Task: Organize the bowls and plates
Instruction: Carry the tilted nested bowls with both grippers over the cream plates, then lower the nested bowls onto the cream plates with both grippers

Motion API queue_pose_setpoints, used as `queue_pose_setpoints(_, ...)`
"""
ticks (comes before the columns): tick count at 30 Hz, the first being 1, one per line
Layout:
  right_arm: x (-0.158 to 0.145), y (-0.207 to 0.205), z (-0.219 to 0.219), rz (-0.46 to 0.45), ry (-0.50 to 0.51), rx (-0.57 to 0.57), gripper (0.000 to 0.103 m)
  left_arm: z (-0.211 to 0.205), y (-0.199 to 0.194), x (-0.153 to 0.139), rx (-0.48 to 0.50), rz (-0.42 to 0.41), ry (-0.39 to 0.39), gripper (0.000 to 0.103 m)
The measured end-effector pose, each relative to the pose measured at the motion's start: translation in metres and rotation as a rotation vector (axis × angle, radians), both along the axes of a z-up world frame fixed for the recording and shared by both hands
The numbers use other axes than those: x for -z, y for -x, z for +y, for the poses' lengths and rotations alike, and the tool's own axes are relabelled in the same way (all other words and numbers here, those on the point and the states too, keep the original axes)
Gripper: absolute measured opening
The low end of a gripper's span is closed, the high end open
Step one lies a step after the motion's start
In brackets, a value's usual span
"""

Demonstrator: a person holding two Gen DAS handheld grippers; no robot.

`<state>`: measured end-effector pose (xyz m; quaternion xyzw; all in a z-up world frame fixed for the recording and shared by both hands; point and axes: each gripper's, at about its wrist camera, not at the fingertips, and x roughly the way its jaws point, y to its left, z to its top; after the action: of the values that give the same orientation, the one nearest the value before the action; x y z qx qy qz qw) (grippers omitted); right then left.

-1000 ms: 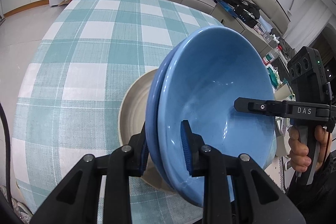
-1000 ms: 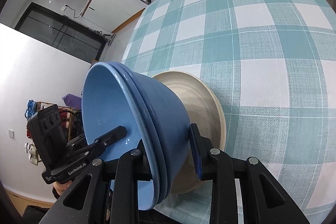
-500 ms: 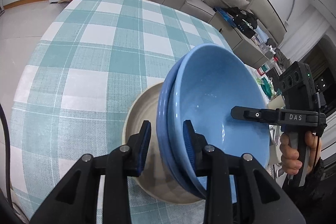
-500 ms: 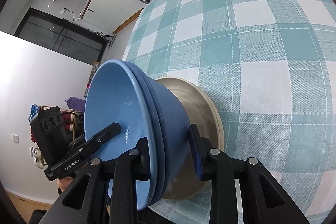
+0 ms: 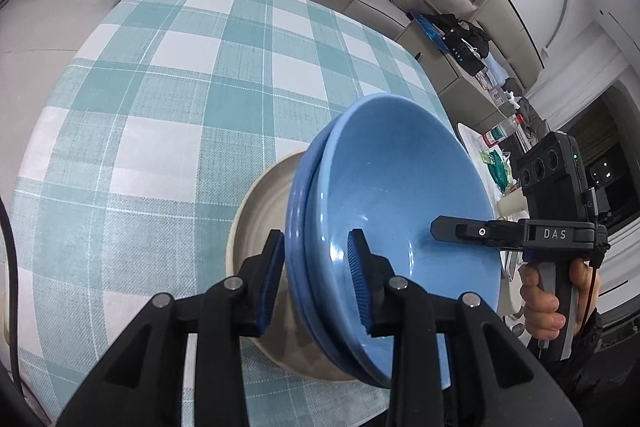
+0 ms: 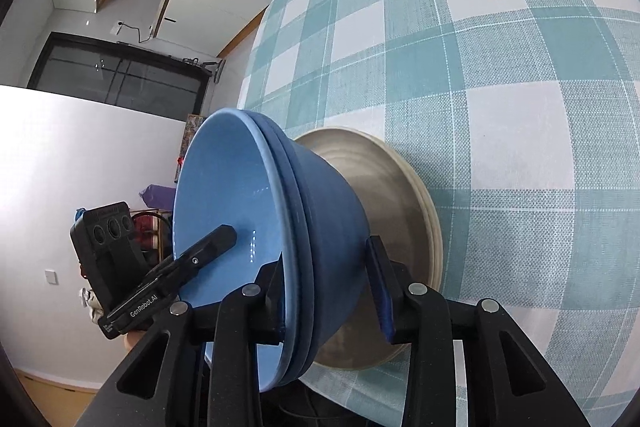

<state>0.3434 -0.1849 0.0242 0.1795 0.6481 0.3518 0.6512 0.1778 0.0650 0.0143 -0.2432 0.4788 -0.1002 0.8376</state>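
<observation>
Both hand-held grippers, left (image 5: 316,279) and right (image 6: 326,291), have just been loosening around the stacked glossy blue ceramic bowls (image 5: 400,227), pads slack; bowls rest on the beige round plate (image 5: 256,219); withdrawal is best done straight back.

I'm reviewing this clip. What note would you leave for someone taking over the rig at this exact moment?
Left hand-held gripper: open, straddling the bowls' rim.
Right hand-held gripper: jaws have just been opening and are now open, with the opposite rim between them.
Things: two nested blue bowls sit on the beige plate, near the edge of the checked table.
Done: the bowls are stacked and set on the plate.
Left: draw both grippers back off the rim without nudging the stack.
</observation>
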Motion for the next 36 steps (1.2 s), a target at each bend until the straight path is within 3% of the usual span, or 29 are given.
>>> queue_pose_setpoints(6,0.001,0.001,-0.001,-0.008,0.013,0.007,0.034,0.000,-0.001,0.003,0.002,-0.006,0.012,0.030)
queue_pose_setpoints(13,-0.004,0.006,0.000,-0.067,0.054,-0.014,0.035,-0.001,0.002,0.001,0.016,-0.028,0.011,0.041)
queue_pose_setpoints(17,-0.012,0.011,-0.001,-0.133,0.088,-0.017,0.047,-0.004,0.007,-0.003,0.006,-0.045,-0.056,0.051)
queue_pose_setpoints(21,-0.019,0.018,0.000,-0.214,0.131,-0.029,0.053,-0.006,0.010,-0.006,0.002,-0.068,-0.109,0.053)
queue_pose_setpoints(24,-0.024,0.022,-0.001,-0.259,0.137,-0.035,0.069,-0.009,0.012,-0.010,0.002,-0.087,-0.157,0.055)
queue_pose_setpoints(27,-0.030,0.028,-0.002,-0.319,0.153,-0.046,0.077,-0.010,0.015,-0.013,-0.009,-0.103,-0.206,0.065)
queue_pose_setpoints(29,-0.032,0.031,-0.003,-0.345,0.153,-0.044,0.084,-0.010,0.018,-0.015,-0.016,-0.124,-0.226,0.079)
queue_pose_setpoints(34,-0.037,0.040,-0.006,-0.418,0.147,-0.032,0.091,-0.011,0.027,-0.022,-0.028,-0.177,-0.272,0.085)
queue_pose_setpoints(36,-0.039,0.045,-0.007,-0.450,0.134,-0.033,0.093,-0.010,0.030,-0.023,-0.043,-0.196,-0.295,0.098)
